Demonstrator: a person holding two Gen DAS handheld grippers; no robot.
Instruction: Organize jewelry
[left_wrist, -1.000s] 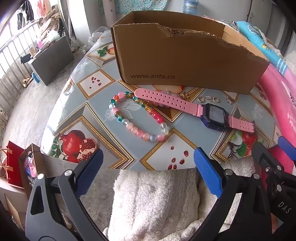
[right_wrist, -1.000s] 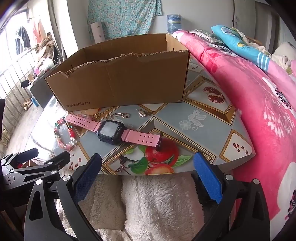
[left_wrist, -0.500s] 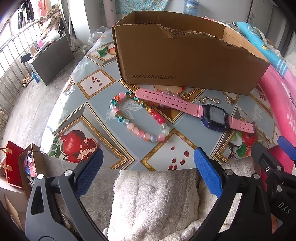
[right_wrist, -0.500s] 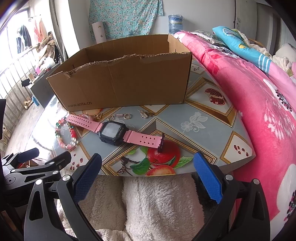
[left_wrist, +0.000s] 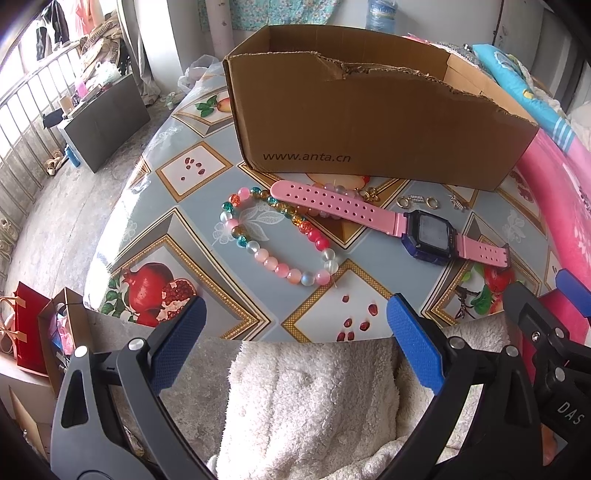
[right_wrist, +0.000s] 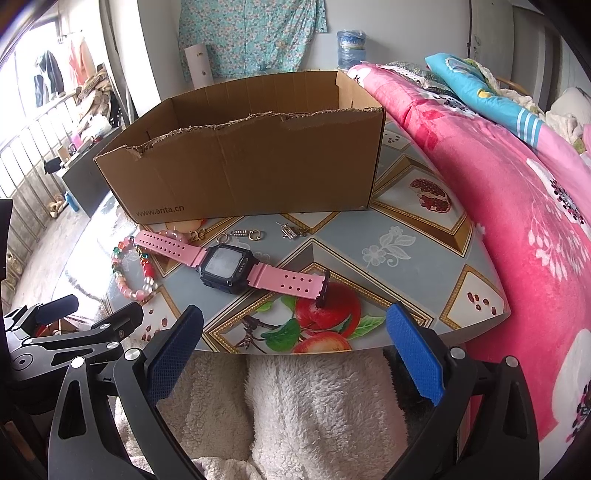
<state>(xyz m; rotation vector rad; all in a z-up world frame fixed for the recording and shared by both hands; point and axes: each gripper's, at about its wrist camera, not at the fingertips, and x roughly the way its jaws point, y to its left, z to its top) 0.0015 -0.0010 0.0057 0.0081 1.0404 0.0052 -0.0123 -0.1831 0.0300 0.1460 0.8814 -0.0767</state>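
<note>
While both tools hang off the table's (left_wrist: 155, 206) near edge, the left gripper (left_wrist: 295, 343) and right gripper (right_wrist: 295, 347) gape wide, empty. The pink watch (right_wrist: 227, 264) lies at twelve o'clock of the right gripper, the bead bracelet (left_wrist: 275, 242) touching its strap, the cardboard box (left_wrist: 369, 122) beyond.

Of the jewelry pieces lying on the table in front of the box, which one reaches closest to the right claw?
The pink watch: its buckle end lies on the printed apple, nearer the right claw than the bead bracelet or the small metal pieces by the cardboard box.
</note>
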